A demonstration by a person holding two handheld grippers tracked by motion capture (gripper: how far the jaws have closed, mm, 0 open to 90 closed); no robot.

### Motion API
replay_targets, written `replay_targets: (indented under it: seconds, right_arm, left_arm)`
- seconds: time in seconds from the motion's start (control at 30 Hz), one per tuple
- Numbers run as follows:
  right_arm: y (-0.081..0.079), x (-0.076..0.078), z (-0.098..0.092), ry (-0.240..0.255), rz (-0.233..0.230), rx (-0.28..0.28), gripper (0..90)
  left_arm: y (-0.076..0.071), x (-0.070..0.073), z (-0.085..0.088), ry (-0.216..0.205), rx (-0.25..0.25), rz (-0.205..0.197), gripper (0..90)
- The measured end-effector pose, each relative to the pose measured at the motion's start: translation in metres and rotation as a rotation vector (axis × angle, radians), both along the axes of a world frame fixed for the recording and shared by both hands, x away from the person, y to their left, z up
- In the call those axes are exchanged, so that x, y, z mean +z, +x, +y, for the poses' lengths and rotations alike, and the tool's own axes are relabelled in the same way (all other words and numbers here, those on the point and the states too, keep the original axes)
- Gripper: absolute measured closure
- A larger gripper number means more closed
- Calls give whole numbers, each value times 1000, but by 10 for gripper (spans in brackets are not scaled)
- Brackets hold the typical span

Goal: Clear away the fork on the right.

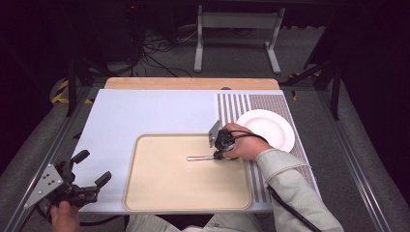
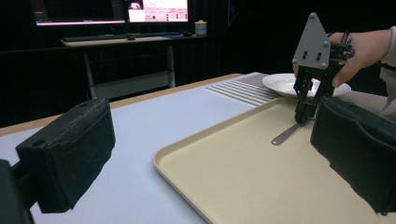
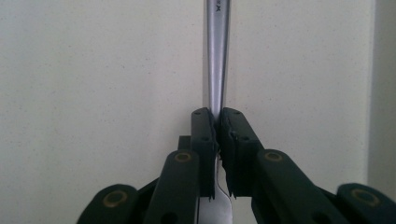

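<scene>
Where the high view looks down on the counter [image 1: 145, 111], one beige tray [image 1: 159, 188] sits at the near edge, holding a single metal utensil [image 1: 199, 157]. Its long axis runs across the tray, handle end pointing toward the left edge, and the right hand-held gripper [image 1: 218, 154] pinches its other end near the tray's right rim. One white plate [image 1: 275, 128], with nothing on it, rests on a striped mat [image 1: 251, 102] toward the right edge. By the near left corner, the left hand-held gripper [image 1: 92, 169] is spread, holding nothing.

From the left gripper view, the utensil [image 2: 286, 134] lies flat on the tray [image 2: 224, 177].

Along the right gripper view, the pads press on the utensil [image 3: 218, 56], whose handle runs straight away.
</scene>
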State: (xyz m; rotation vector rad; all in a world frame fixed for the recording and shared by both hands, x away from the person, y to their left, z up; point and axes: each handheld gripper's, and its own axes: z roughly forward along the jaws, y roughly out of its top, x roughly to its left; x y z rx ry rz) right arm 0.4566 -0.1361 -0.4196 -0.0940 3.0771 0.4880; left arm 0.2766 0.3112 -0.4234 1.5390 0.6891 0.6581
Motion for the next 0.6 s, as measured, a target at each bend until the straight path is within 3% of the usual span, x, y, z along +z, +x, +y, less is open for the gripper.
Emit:
replay_targets:
  seconds: [0.17, 0.27, 0.6]
  right_arm:
    - [0, 6, 0, 18, 6, 2, 823]
    - [-1, 11, 1, 55, 9, 3, 900]
    - [-1, 18, 16, 134, 2, -34, 900]
  left_arm:
    - [0, 0, 0, -2, 1, -1, 4]
    - [0, 0, 0, 0, -2, -1, 5]
    - [0, 0, 0, -1, -1, -2, 5]
